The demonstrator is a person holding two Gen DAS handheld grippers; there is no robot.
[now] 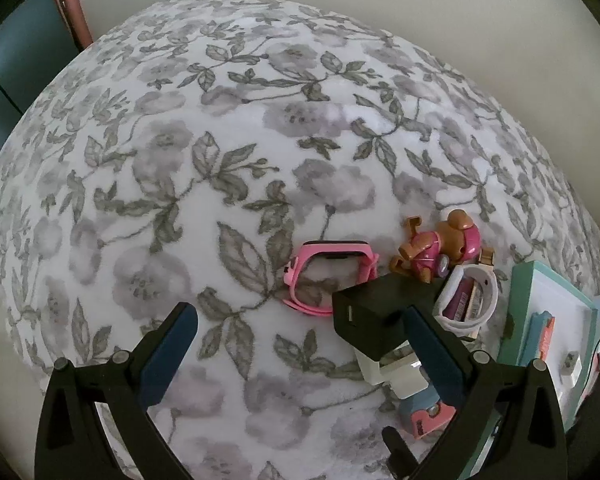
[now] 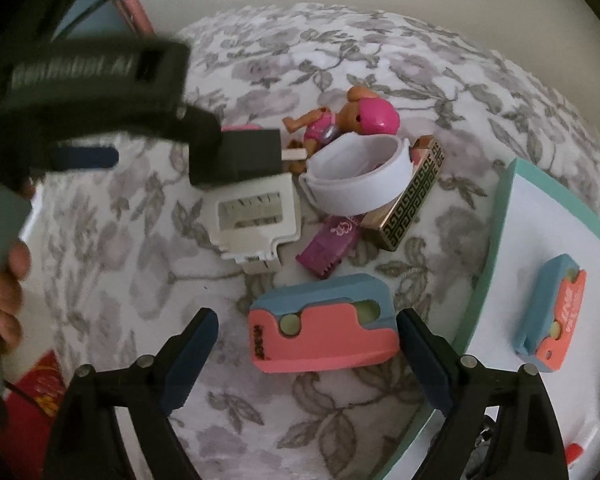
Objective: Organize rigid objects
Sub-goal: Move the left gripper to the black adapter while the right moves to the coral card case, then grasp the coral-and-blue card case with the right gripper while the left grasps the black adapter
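Observation:
A pink and blue case (image 2: 324, 324) lies flat on the floral blanket (image 2: 440, 92) between the fingers of my right gripper (image 2: 308, 320), which is open; the left pad stands clear of it. A second such case (image 2: 552, 312) rests in the white tray with a teal rim (image 2: 496, 216). My left gripper (image 1: 300, 320) is open and holds nothing, over a pink watch (image 1: 328, 280), with a black block (image 1: 376, 312) by its right finger (image 1: 432, 356). Nearby lie a white block (image 2: 252, 216), a white band (image 2: 356, 184) and a toy dog (image 2: 352, 120).
A purple comb-like piece (image 2: 328, 248) and a gold patterned box (image 2: 412, 208) lie under the band. A red packet (image 2: 40, 384) sits at the lower left beside a person's hand (image 2: 8, 280). The blanket ends at a pale wall (image 1: 460, 8); dark furniture (image 1: 20, 60) stands at the left.

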